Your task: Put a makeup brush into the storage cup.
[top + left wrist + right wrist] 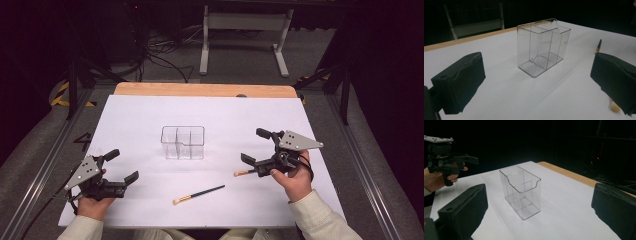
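We see both grippers, left (122,166) and right (256,146), spread wide and empty. The brush (199,194) lies near the table's (130,115) front edge, its seemingly bristled end pointing front-left.

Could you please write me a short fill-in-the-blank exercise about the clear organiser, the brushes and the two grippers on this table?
1. The clear plastic organiser box on the white table sheet holds ____ brushes.
2. The number of dark-handled brushes with tan tips lying on the sheet, one in front of the box and one by the right gripper, is ____.
3. The jaws of the left gripper stand ____.
4. The right gripper holds ____.

Missing words: no; two; open; nothing
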